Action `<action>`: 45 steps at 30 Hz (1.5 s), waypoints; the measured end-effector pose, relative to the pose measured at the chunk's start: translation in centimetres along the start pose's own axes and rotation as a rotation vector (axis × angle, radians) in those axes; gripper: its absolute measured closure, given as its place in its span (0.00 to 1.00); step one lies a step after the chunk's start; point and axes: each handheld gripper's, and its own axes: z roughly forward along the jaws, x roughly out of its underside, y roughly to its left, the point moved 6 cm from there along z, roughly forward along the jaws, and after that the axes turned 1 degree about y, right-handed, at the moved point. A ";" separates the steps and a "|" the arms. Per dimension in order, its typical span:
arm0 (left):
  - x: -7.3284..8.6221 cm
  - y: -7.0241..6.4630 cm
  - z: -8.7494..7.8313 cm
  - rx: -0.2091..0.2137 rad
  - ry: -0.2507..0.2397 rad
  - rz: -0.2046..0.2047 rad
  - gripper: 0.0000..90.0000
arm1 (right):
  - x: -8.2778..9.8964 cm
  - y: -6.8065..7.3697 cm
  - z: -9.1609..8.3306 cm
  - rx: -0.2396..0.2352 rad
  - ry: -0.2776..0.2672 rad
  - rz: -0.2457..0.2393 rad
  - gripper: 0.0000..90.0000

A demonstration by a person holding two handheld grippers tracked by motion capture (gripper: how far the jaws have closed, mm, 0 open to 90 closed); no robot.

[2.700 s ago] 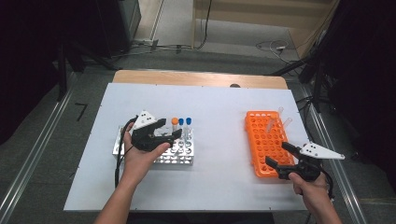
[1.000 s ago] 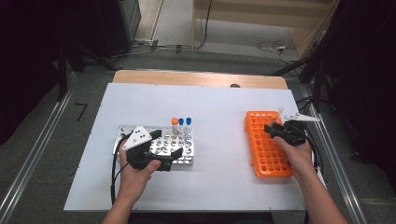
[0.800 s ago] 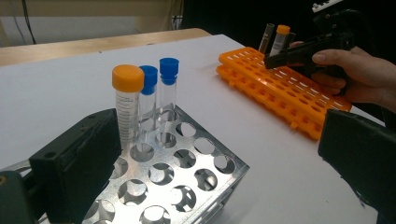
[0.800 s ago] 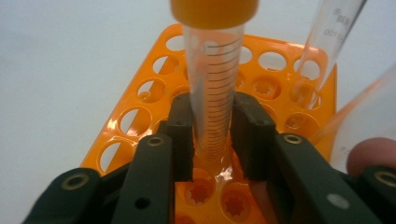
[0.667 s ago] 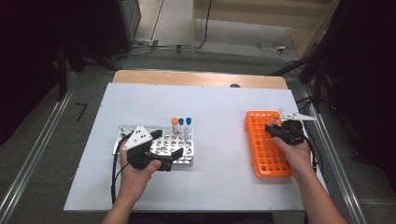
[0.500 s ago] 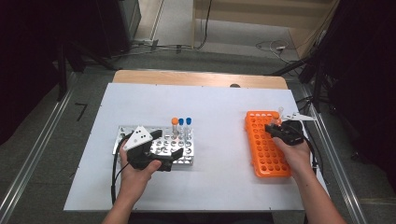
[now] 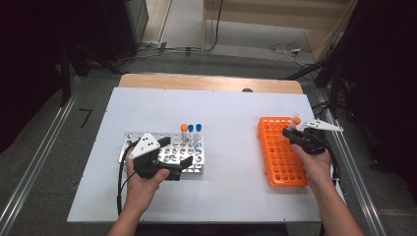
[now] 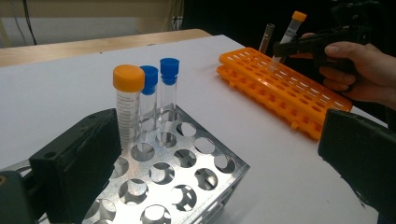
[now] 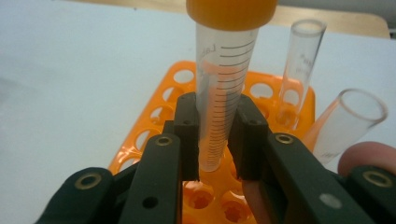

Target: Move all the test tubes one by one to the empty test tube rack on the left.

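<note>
We judge that the work is moving tubes from the orange rack (image 7: 282, 150) to the metal rack (image 7: 169, 155), and it looks about half done. Three capped tubes (image 8: 148, 100) already stand together in the metal rack, at the corner toward 12 o'clock on the desk (image 7: 226, 113). Our right gripper (image 9: 217, 140) has just closed its jaws on the orange-capped tube (image 9: 222, 88), which is pinched between the pads, with its bottom just above or in a hole at the far end of the orange rack, at 3 o'clock on the desk. Two open tubes (image 9: 303, 70) without caps remain just beside it. Our left gripper (image 7: 169, 167) rests with jaws wide at the near edge of the metal rack, holding nothing. The carrying and placing of this tube is still left, and probably the two others.
</note>
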 end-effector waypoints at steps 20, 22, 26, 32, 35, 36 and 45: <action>-0.2 -0.9 0.3 0.032 0.000 0.015 0.01 | -0.8 6.0 -5.0 -0.163 -0.108 -0.096 0.81; -0.1 -1.1 0.3 0.041 0.000 0.020 0.02 | -0.4 6.9 -5.3 -0.187 -0.107 -0.113 0.81; -0.2 -1.4 0.3 0.053 -0.004 0.022 0.02 | 0.4 8.3 -5.7 -0.232 -0.105 -0.122 0.81; -0.2 -2.1 0.6 0.069 -0.001 0.033 0.02 | 1.2 10.4 -6.2 -0.295 -0.109 -0.164 0.81; -0.3 -2.5 0.9 0.081 -0.004 0.040 0.02 | 1.5 11.4 -6.2 -0.319 -0.102 -0.184 0.81; -0.4 -2.7 1.0 0.084 -0.005 0.039 0.02 | 1.6 11.8 -6.1 -0.329 -0.100 -0.188 0.81; -0.5 -4.4 1.7 0.133 0.003 0.056 0.03 | 2.5 15.2 -5.4 -0.404 -0.064 -0.243 0.81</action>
